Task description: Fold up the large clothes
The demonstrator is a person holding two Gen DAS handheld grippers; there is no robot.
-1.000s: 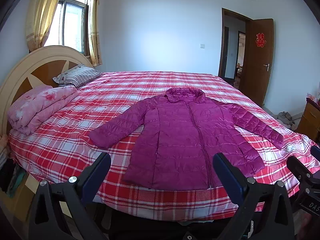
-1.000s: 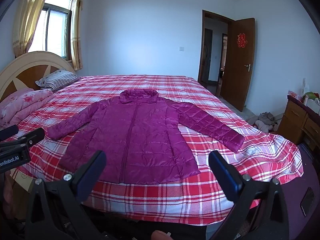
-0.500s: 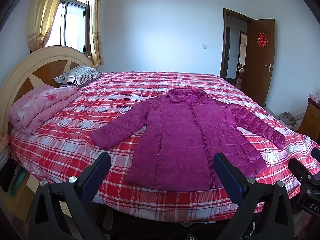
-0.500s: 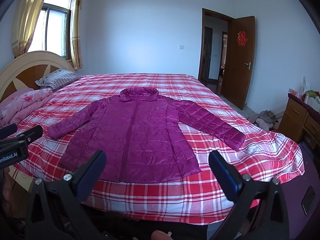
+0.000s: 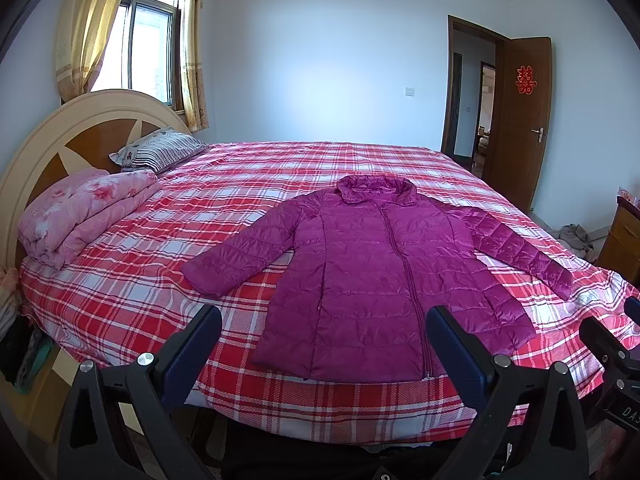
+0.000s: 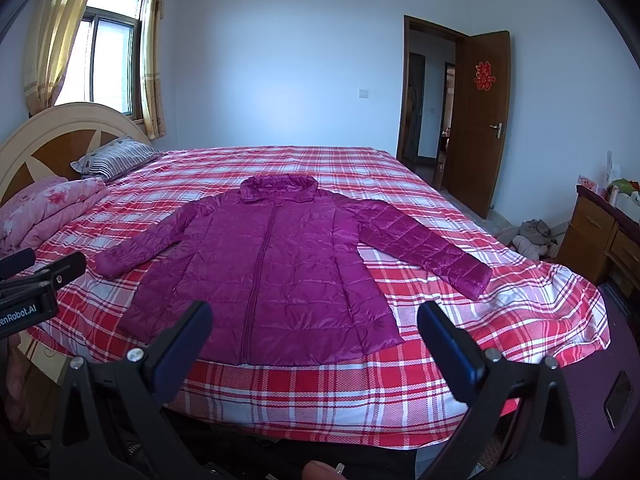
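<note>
Magenta puffer coat flat on bed, sleeves out at 9 and 3, apparently unfolded. Left gripper and right gripper wide, empty.

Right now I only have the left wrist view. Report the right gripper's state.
Observer: The right gripper is open, holding nothing.
Operator: Check beside the bed, right side.
Observer: A dark flat thing, maybe a phone, lies on a purple surface there.
Operator: Now the dresser top.
Observer: The dresser carries a green item and white containers; I cannot tell what they are.
</note>
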